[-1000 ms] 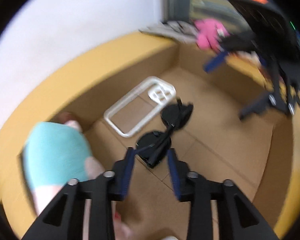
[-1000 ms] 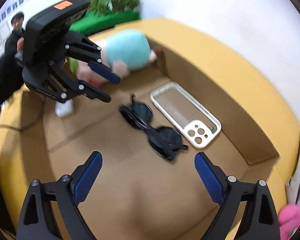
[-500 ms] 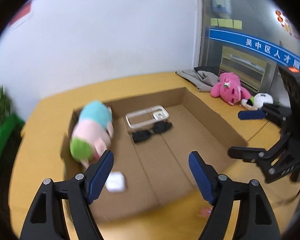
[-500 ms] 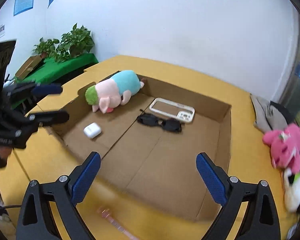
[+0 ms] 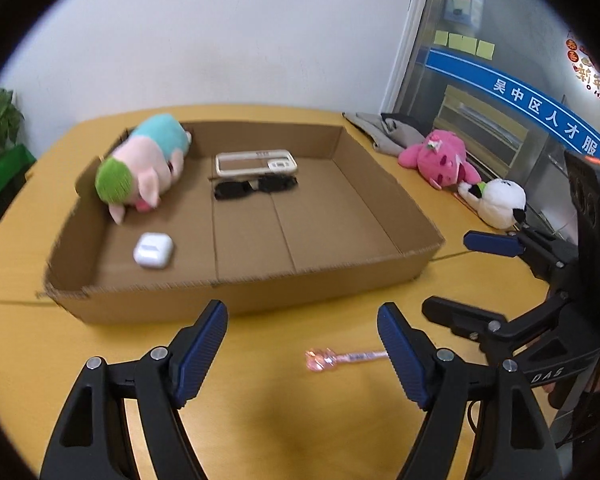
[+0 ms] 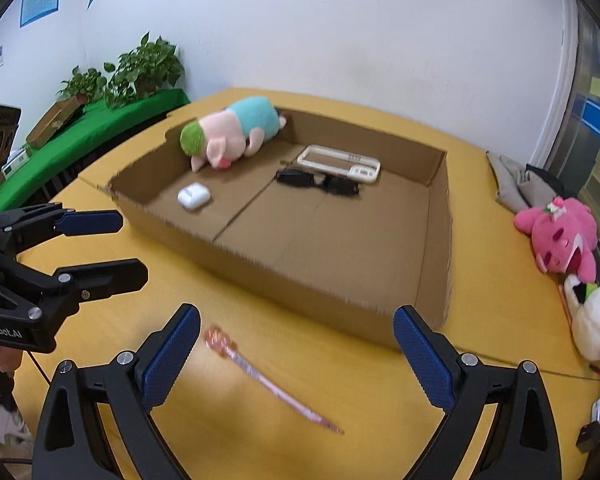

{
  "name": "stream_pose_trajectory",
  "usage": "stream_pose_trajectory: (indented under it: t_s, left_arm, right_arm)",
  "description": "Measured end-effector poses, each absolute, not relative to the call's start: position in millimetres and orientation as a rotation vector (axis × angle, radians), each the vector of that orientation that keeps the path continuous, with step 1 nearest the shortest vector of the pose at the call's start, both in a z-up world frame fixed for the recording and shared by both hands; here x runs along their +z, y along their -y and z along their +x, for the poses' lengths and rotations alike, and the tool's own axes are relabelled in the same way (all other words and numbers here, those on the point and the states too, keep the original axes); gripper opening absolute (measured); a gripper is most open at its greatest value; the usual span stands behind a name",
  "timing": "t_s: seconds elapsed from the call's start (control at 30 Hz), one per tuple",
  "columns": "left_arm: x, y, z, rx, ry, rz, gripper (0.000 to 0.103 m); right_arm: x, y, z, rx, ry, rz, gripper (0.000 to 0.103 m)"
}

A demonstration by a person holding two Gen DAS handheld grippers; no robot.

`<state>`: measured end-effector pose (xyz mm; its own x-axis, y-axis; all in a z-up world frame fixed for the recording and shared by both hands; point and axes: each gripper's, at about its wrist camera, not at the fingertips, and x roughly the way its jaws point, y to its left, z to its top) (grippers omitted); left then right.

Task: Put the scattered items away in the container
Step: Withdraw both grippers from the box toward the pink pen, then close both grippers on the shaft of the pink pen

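Note:
A shallow cardboard box sits on the yellow table. It holds a pig plush, a white phone case, black sunglasses and a white earbud case. A pink pen lies on the table in front of the box, also in the right wrist view as the pen. My left gripper hangs open and empty just above and behind the pen. My right gripper is open and empty over the table near the box's front corner.
A pink plush, a white plush and grey cloth lie at the table's right edge. Potted plants stand on a green surface at the far left. Each gripper shows at the side of the other's view.
Both grippers drew back out of the box to the table's near side. The left jaws went from narrow over the sunglasses to wide; the sunglasses stay in the box.

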<state>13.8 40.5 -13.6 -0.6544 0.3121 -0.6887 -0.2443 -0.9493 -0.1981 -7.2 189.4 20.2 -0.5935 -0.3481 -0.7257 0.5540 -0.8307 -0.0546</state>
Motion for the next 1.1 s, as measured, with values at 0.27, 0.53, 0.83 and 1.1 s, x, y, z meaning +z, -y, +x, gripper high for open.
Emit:
stream_pose_trajectory:
  t_s: [0.27, 0.53, 0.83, 1.1]
  left_arm:
    - [-57, -48, 4, 2.528, 0.278, -1.346, 0.077]
    - [-91, -58, 1, 2.422, 0.407, -1.501, 0.077]
    - [-107, -75, -8, 2.353, 0.413, -1.561, 0.075]
    - [-109, -88, -22, 2.302, 0.469, -1.562, 0.058]
  right_arm:
    - [-39, -204, 4, -2.183, -0.416, 0.945, 0.099]
    - [-81, -201, 2, -2.062, -0.544, 1.039, 0.074]
    - [-79, -214, 24, -2.153, -0.452, 1.173, 0.038]
    - [-77, -210, 62, -2.197, -0.32, 1.257, 0.018]
